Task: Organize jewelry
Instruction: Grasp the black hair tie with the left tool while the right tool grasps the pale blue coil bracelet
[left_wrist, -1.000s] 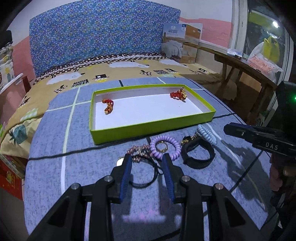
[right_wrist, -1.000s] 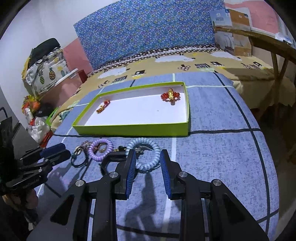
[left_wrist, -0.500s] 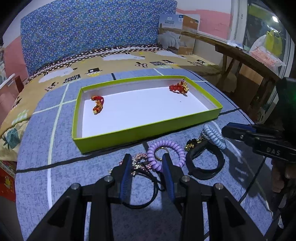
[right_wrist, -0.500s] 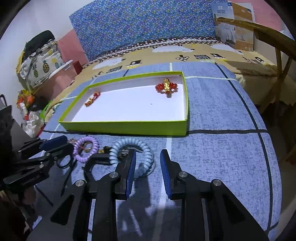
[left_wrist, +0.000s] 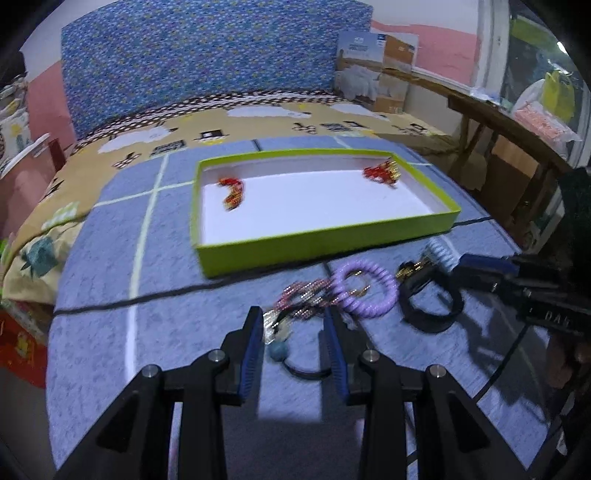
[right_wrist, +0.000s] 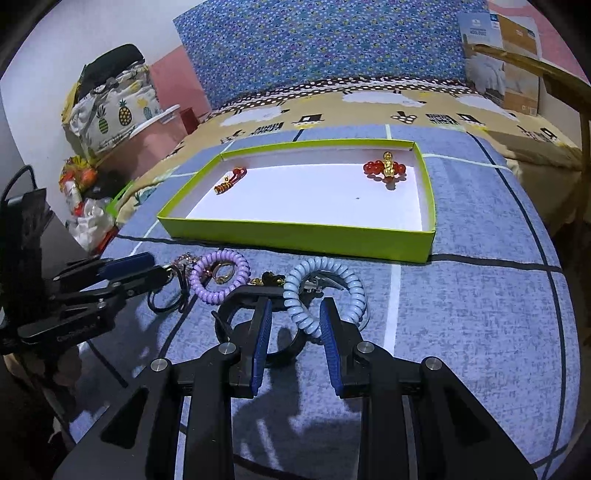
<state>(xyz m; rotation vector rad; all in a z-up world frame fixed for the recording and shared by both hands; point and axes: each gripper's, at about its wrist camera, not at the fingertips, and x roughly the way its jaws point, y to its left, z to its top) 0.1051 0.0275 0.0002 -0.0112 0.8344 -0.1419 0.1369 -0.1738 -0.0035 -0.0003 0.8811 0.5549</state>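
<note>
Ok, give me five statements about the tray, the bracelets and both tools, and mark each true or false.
1. The green tray holds two red-and-gold pieces. True.
2. The purple coil bracelet lies inside the tray. False: it lies on the blue blanket in front of it.
3. The right tool is open, its fingers on either side of the light blue coil bracelet. True.
4. The left tool is shut on the black band. False: it is open, and the band lies off to its right.
5. The tray has a lid on. False: it is open.

left gripper (left_wrist: 295, 317) advanced over pink beaded bracelet (left_wrist: 303, 295) | right gripper (right_wrist: 295, 314) now straddles blue coil bracelet (right_wrist: 325, 280)
</note>
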